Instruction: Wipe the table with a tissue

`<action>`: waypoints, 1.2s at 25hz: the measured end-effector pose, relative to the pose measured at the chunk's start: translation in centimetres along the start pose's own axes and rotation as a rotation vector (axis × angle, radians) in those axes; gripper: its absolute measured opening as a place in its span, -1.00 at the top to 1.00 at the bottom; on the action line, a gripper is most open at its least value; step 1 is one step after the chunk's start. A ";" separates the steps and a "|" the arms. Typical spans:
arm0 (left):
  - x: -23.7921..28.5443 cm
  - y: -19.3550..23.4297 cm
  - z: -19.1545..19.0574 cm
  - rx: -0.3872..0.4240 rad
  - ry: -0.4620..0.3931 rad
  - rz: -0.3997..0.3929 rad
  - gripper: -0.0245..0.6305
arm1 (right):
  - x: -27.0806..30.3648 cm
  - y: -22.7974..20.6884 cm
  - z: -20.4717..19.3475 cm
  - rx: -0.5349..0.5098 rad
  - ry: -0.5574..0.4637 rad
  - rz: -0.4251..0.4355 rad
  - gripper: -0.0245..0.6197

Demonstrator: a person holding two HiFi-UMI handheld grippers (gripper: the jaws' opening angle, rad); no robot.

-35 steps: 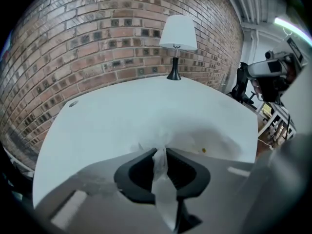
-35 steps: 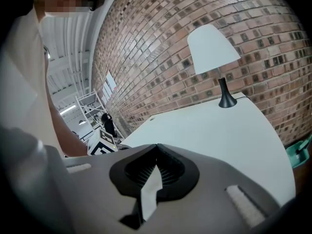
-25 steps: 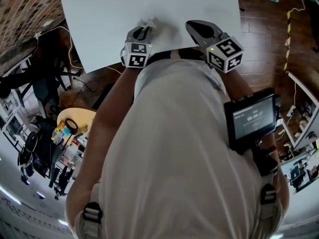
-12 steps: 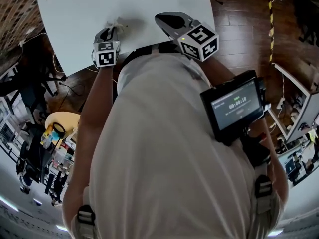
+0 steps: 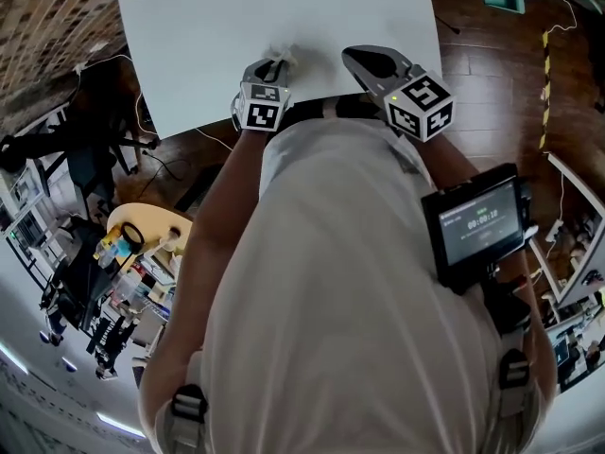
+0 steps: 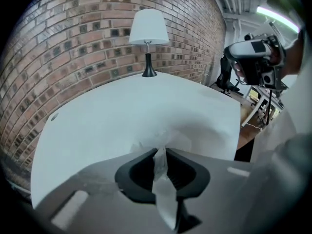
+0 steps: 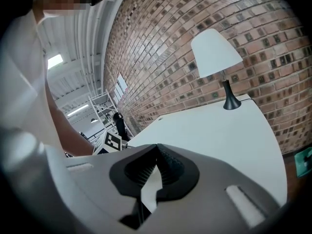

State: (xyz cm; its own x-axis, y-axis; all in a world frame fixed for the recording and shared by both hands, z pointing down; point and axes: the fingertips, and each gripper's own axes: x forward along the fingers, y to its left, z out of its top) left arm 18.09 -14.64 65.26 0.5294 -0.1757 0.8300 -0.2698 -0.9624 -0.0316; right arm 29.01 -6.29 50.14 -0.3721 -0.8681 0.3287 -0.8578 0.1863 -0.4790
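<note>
The left gripper (image 5: 273, 64) points steeply down at the near edge of the white table (image 5: 284, 8), its jaws drawn nearly together and pinching a white tissue (image 5: 281, 53). In the left gripper view the tissue (image 6: 164, 179) runs as a thin crumpled strip between the dark pads of the left gripper (image 6: 161, 151). It bunches out past the tips, where it lies on the table (image 6: 122, 111). The right gripper (image 5: 359, 59) is just to the right of the left one, over the same near edge and tilted only slightly downward. In its own view the tips of the right gripper (image 7: 157, 146) meet with nothing between them, and only the table (image 7: 219, 130) shows through the slot behind the pads. A white-shaded lamp (image 6: 148, 38) on a dark stem stands at the far edge of the table against a brick wall (image 6: 73, 43). The person's white shirt (image 5: 340, 291) fills the lower half of the head view, and a small dark screen (image 5: 477, 225) sits at the right side.
</note>
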 end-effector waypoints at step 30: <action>2.2 -3.7 2.8 0.110 -0.084 -0.040 0.79 | -2.8 0.4 -1.6 0.018 -0.021 -0.160 0.90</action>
State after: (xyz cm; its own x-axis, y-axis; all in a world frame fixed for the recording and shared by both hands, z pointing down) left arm 22.51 -12.04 65.59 0.6050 -0.1492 0.7821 -0.1599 -0.9850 -0.0642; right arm 29.12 -3.00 50.31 -0.2235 -0.8953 0.3854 -0.8990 0.0366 -0.4364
